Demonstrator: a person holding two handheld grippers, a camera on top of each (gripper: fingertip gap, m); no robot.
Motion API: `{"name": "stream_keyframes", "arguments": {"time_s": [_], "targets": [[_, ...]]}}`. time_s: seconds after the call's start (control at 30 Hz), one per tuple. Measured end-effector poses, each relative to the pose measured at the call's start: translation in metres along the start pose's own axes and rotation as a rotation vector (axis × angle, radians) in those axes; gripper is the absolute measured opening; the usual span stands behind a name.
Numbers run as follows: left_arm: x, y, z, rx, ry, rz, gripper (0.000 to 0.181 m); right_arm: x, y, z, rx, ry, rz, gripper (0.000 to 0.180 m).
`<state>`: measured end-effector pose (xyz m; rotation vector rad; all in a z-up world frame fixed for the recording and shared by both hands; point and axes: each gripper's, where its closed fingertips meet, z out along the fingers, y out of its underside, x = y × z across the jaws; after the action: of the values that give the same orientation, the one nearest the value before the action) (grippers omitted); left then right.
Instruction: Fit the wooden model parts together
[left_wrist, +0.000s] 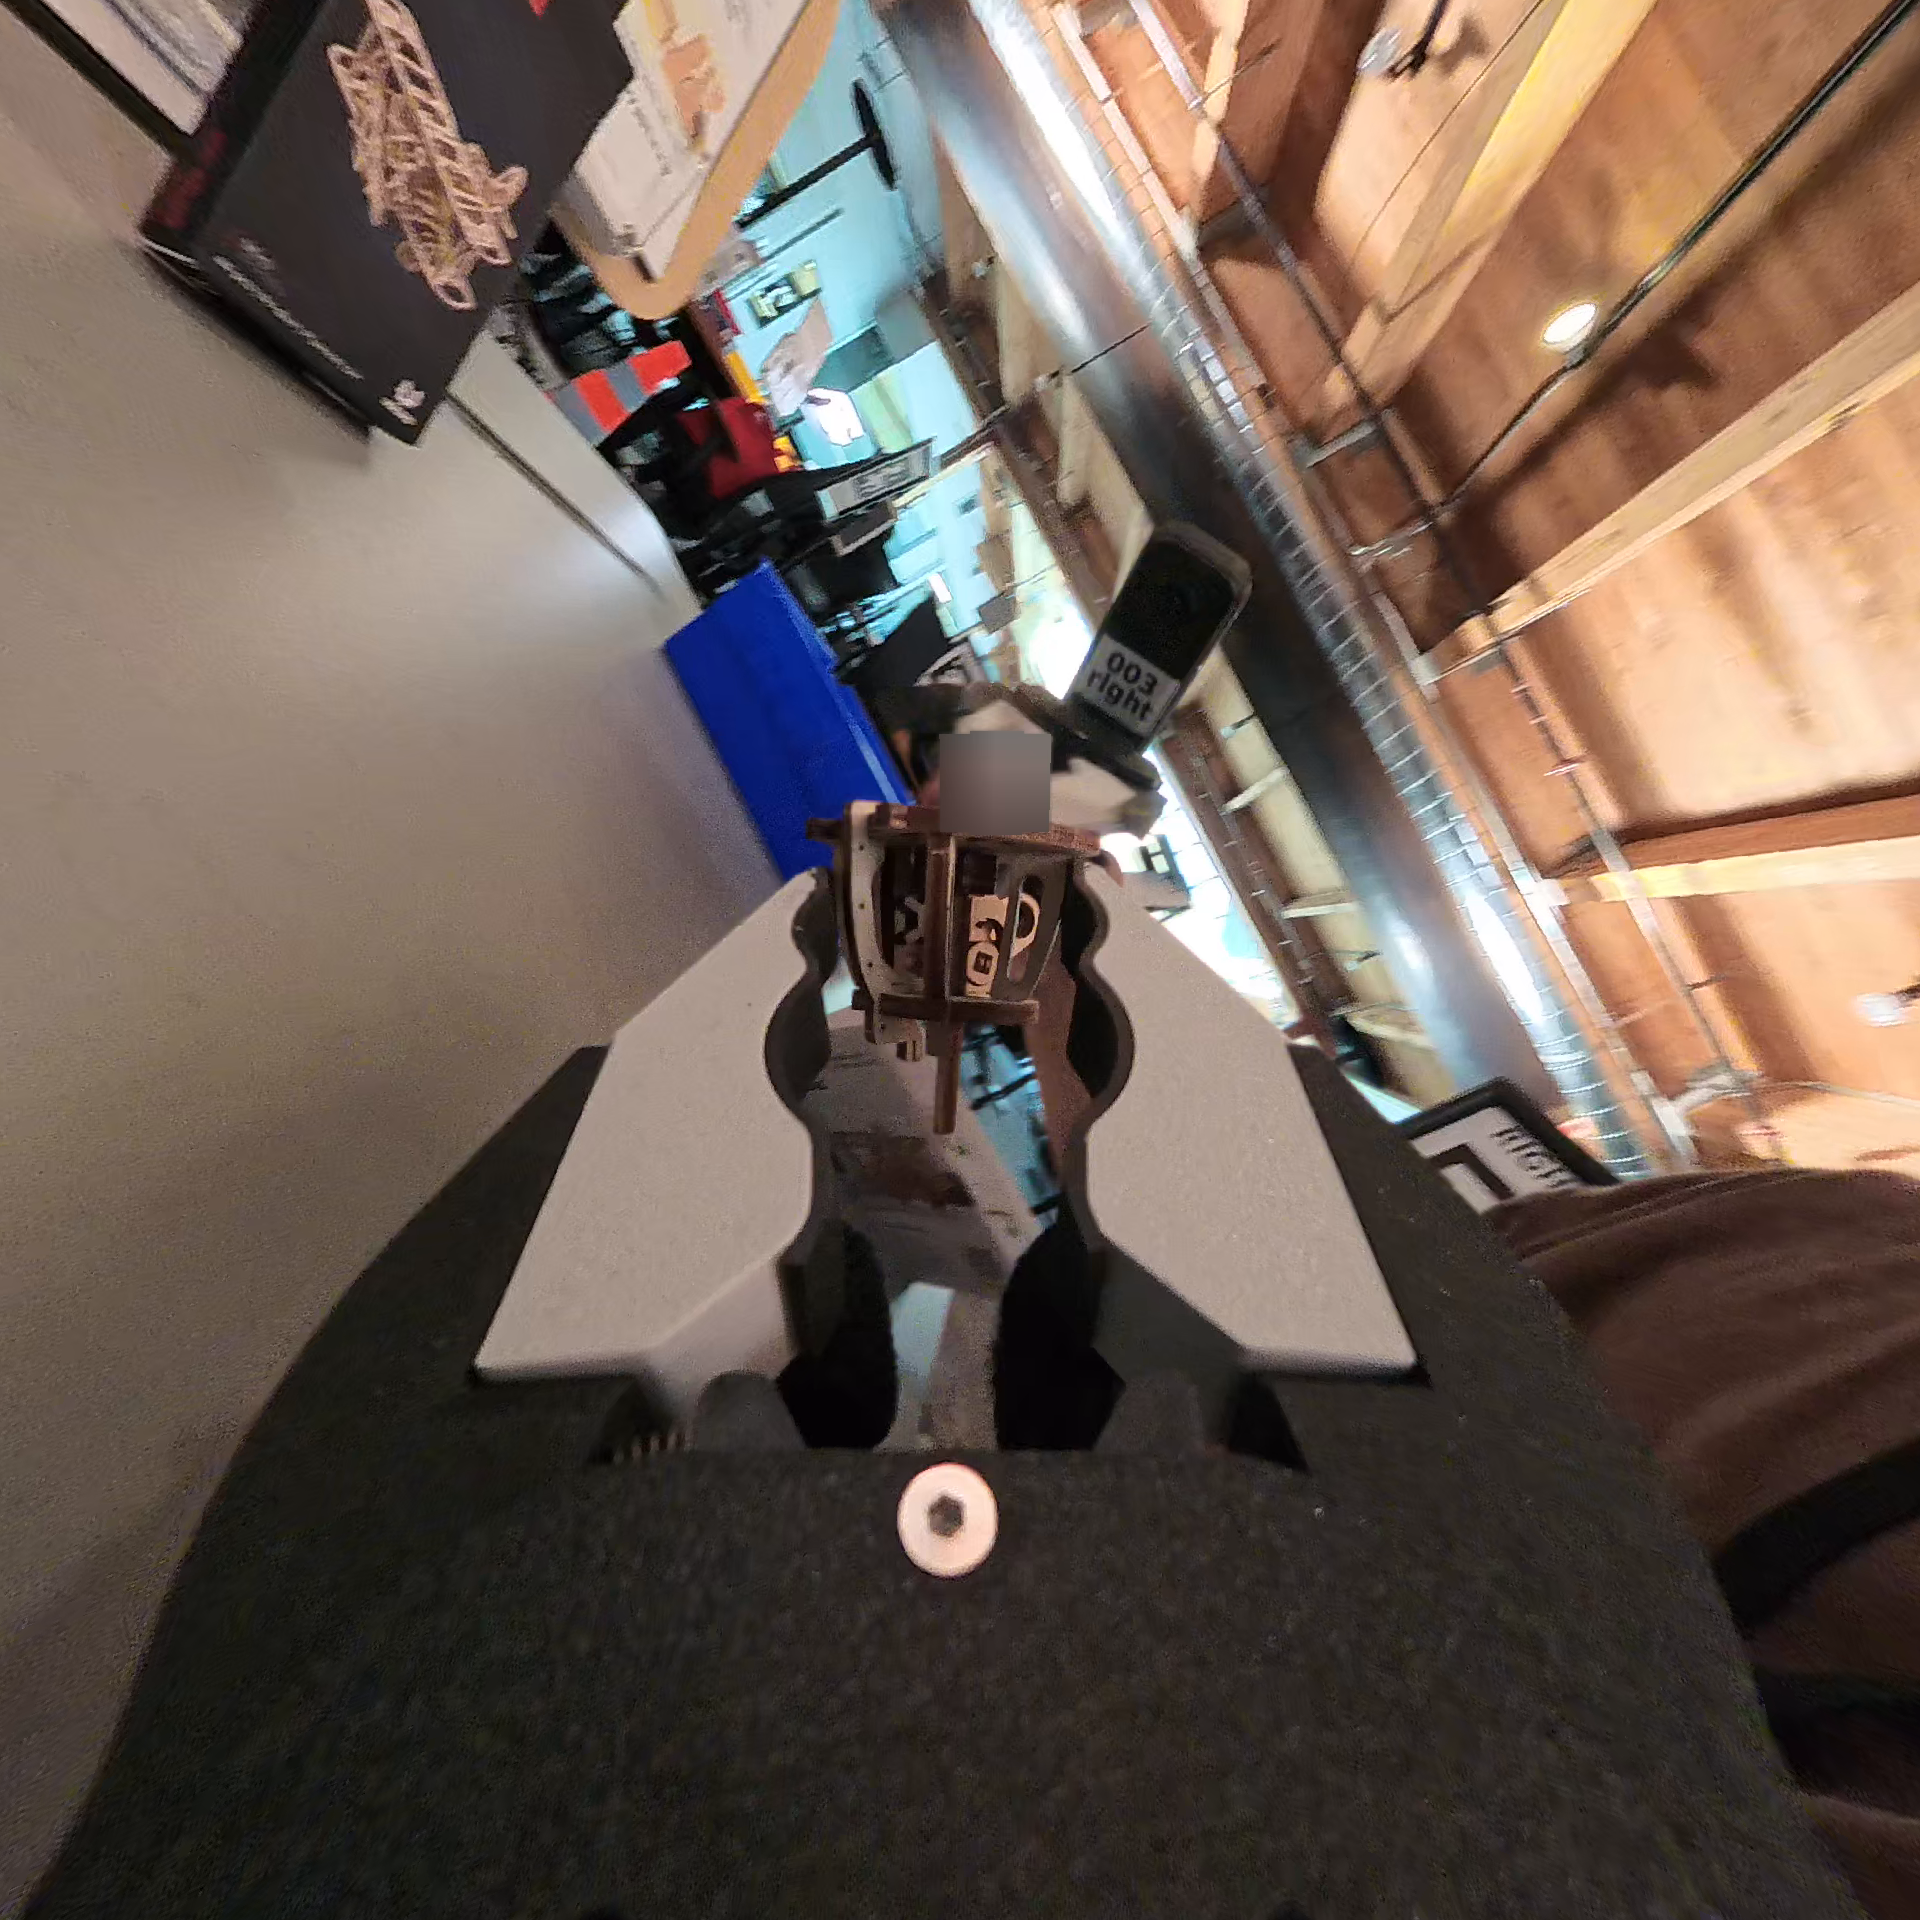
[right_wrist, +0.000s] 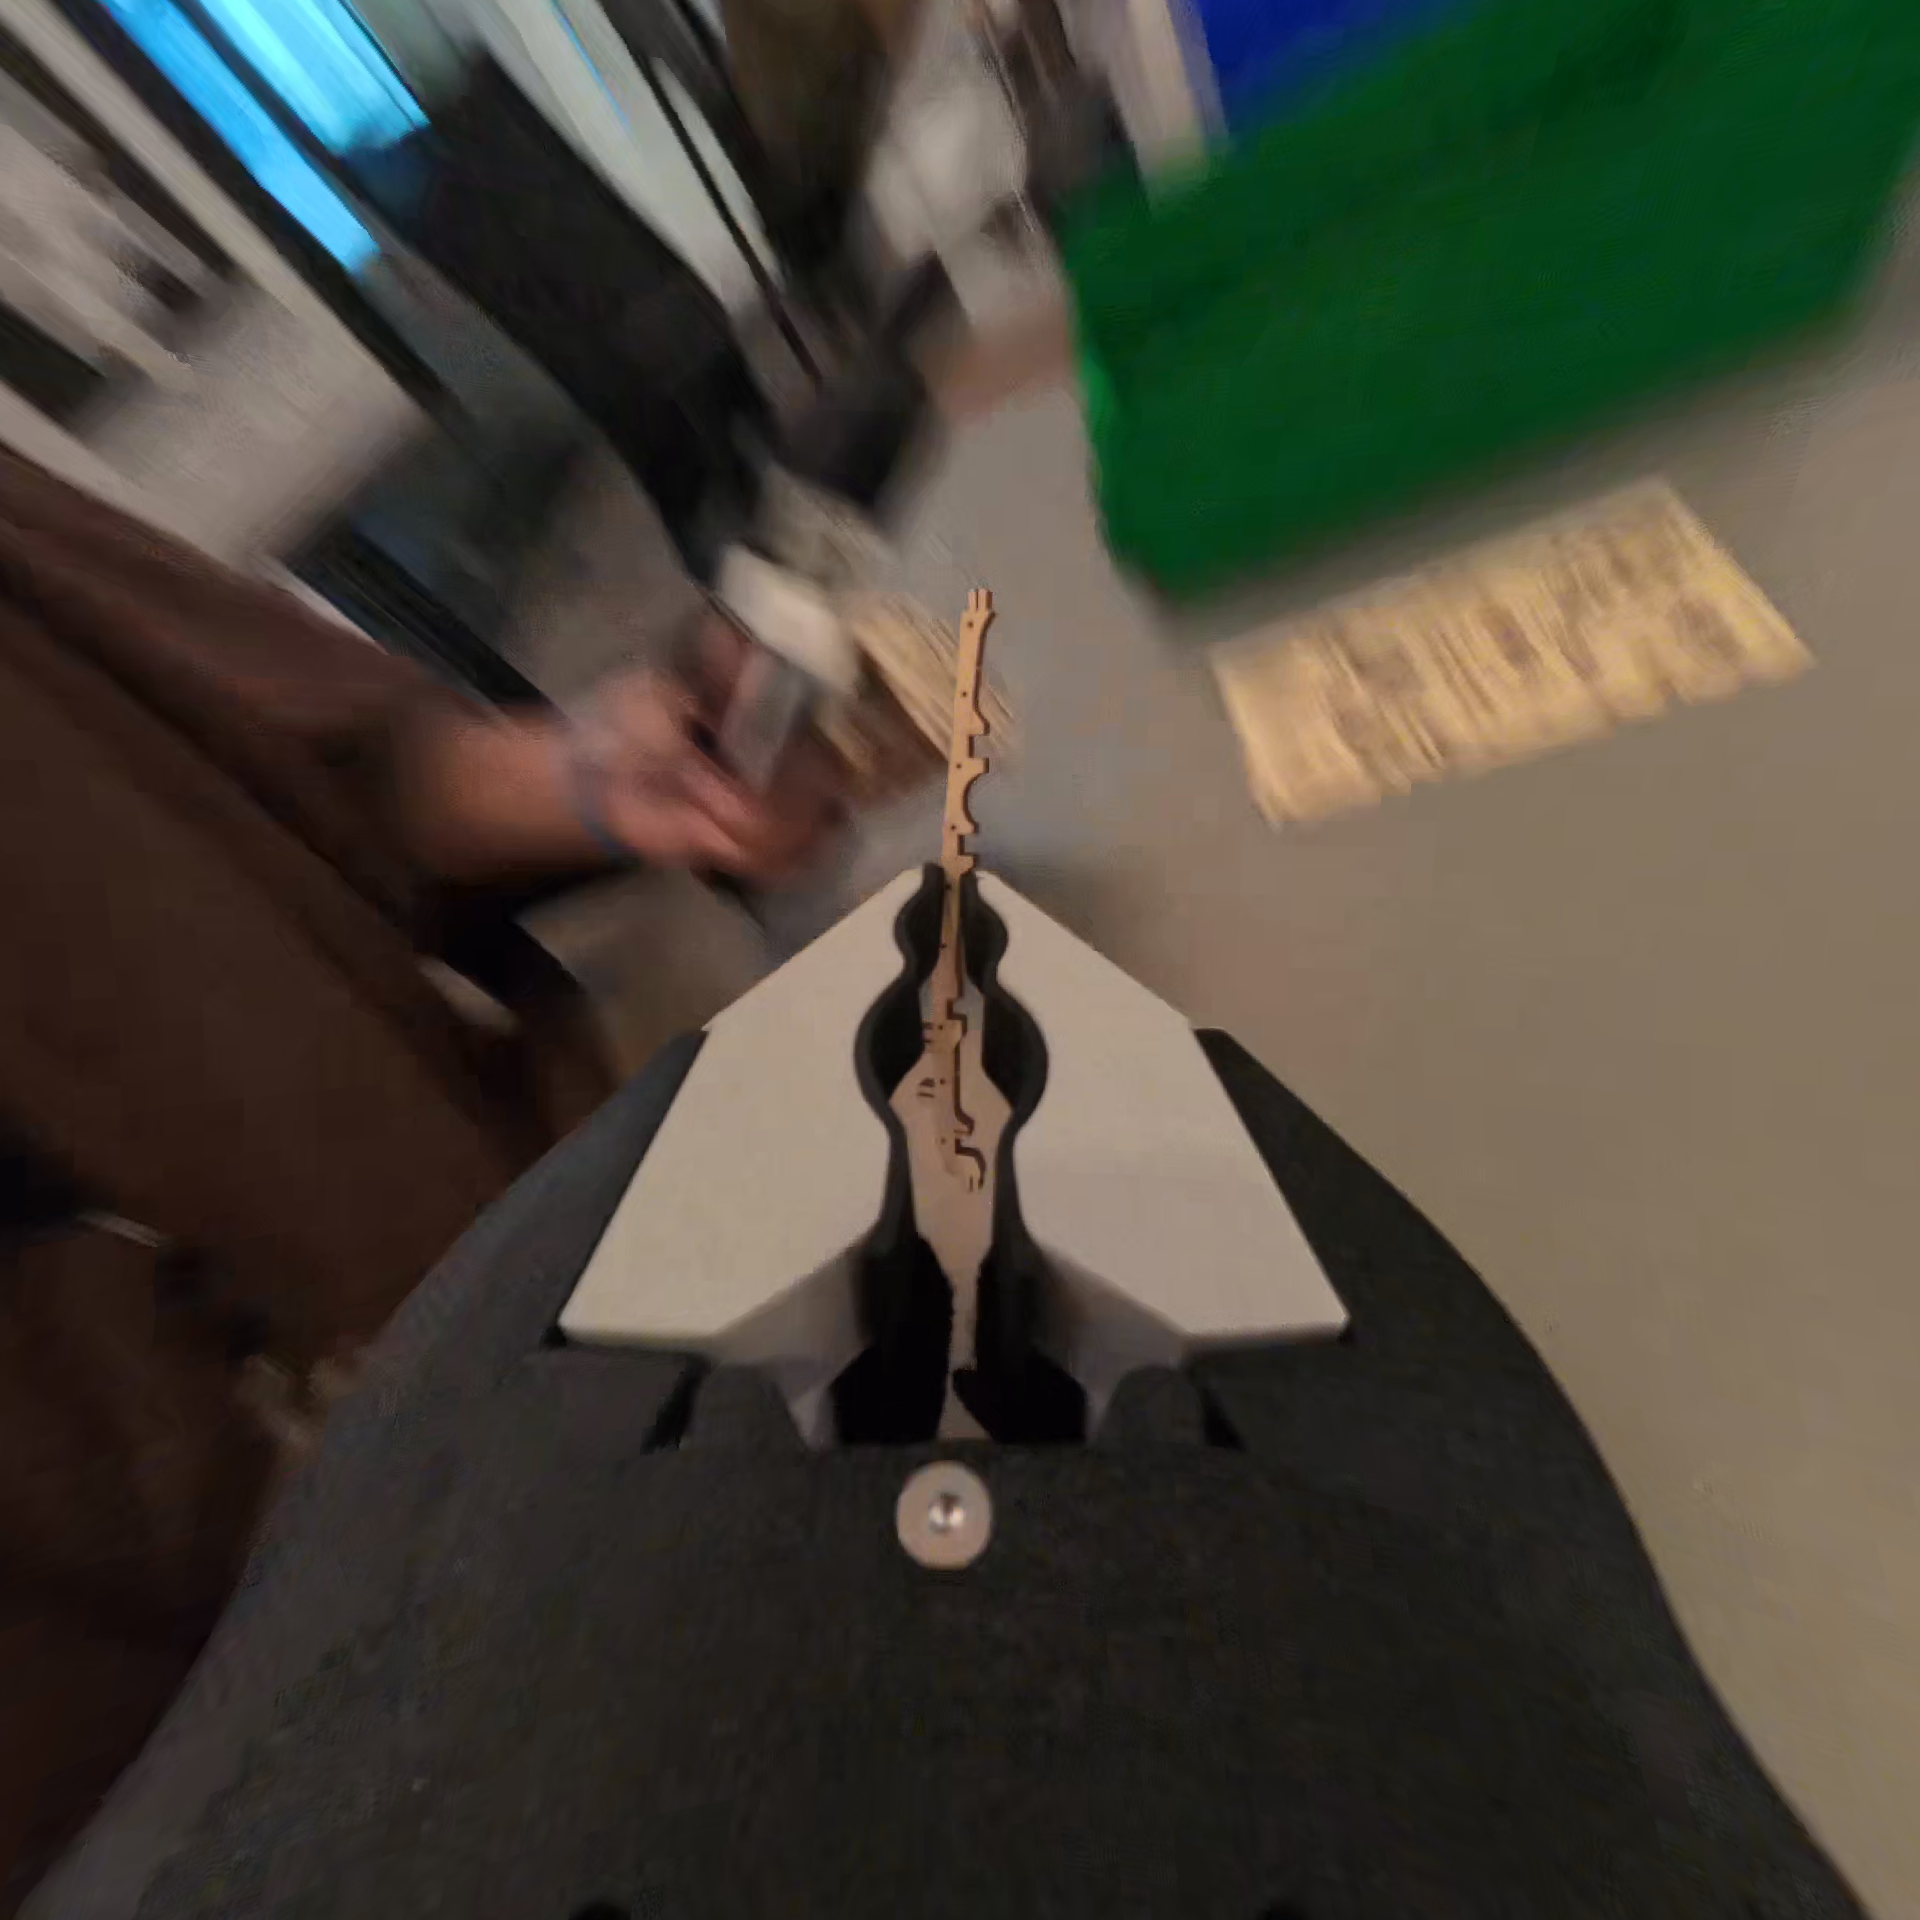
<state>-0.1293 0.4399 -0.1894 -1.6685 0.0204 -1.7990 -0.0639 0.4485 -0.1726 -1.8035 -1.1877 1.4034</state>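
Observation:
My left gripper (left_wrist: 951, 914) is shut on a small wooden model assembly (left_wrist: 951, 925) of dark and pale laser-cut pieces, held up in the air between the grey fingertips. The right gripper's camera housing (left_wrist: 1164, 634) shows just beyond it. My right gripper (right_wrist: 951, 883) is shut on a thin, flat, notched wooden strip (right_wrist: 968, 727) that stands edge-on and sticks out past the fingertips. The right wrist view is motion-blurred. The left gripper and a hand (right_wrist: 717, 769) show blurred to the left of the strip.
A black model-kit box (left_wrist: 353, 208) lies on the pale table (left_wrist: 260, 831) at upper left. A blue bin (left_wrist: 769, 717) stands behind. A green box (right_wrist: 1455, 291) and a wooden parts sheet (right_wrist: 1496, 644) lie on the table to the right. A brown sleeve (right_wrist: 208, 831) is at left.

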Motion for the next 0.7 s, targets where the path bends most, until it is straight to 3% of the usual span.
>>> {"name": "stream_keyframes", "arguments": {"time_s": [0.07, 0.13, 0.27, 0.5, 0.63, 0.7], "targets": [[0.007, 0.0, 0.002, 0.008, 0.061, -0.036, 0.041, -0.052, -0.052, -0.006, 0.308, -0.232, 0.086, 0.002], [0.017, 0.006, 0.007, -0.006, 0.118, -0.052, 0.04, -0.083, -0.073, -0.01, 0.497, -0.401, 0.158, 0.002], [0.041, 0.021, 0.02, -0.019, 0.247, -0.114, 0.04, -0.08, -0.079, -0.019, 0.76, -0.491, 0.307, 0.001], [0.052, 0.033, 0.031, 0.04, 0.327, -0.248, 0.04, -0.07, -0.054, -0.006, 0.782, -0.391, 0.345, 0.0], [0.04, 0.042, 0.032, -0.02, 0.214, -0.175, 0.04, -0.052, -0.051, -0.012, 0.714, -0.25, 0.298, 0.0], [0.027, 0.054, 0.028, -0.068, 0.104, -0.129, 0.04, -0.028, -0.046, -0.022, 0.631, -0.077, 0.246, 0.0]]}}
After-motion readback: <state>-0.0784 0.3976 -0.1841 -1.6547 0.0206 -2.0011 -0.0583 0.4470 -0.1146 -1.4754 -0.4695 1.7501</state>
